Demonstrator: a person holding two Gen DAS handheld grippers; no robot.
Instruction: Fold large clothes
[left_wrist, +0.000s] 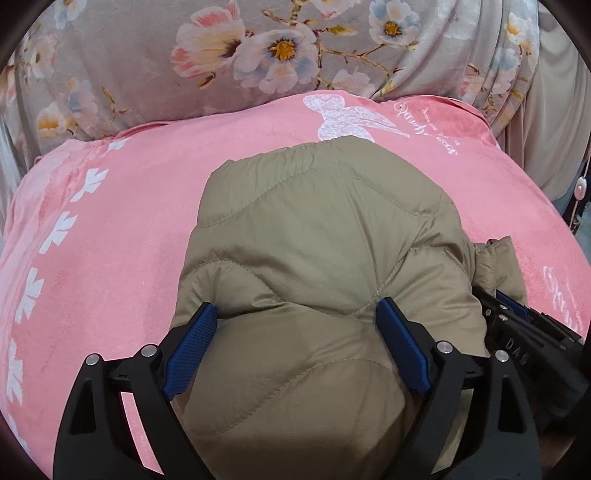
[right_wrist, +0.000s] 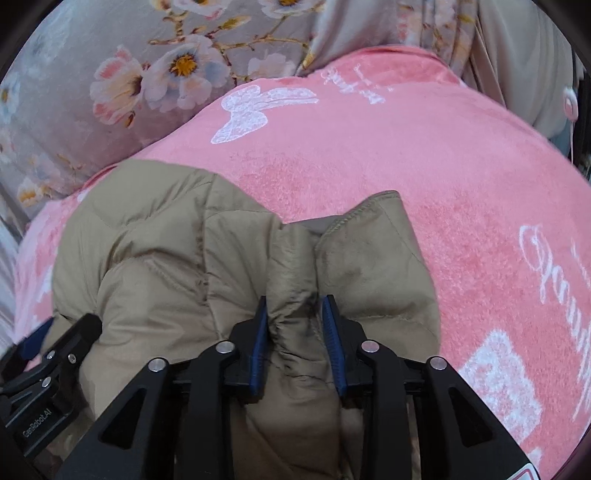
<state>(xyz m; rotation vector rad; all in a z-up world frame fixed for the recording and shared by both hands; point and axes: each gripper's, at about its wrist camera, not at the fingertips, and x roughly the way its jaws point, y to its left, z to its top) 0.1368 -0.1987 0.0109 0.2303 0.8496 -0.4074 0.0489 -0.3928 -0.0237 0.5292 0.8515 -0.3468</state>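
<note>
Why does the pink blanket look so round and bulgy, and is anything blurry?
Left wrist view: fisheye lens bows the pink blanket into a dome, corners dark; the tan jacket is sharp under soft, even light. Right wrist view: same bulge, and the jacket looks slightly smeared.

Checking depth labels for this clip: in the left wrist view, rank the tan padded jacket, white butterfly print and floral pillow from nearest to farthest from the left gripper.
1. Tan padded jacket: between the left gripper fingers.
2. White butterfly print: on the pink blanket, beyond the jacket, slightly right.
3. Floral pillow: at the top, behind the blanket.
</note>
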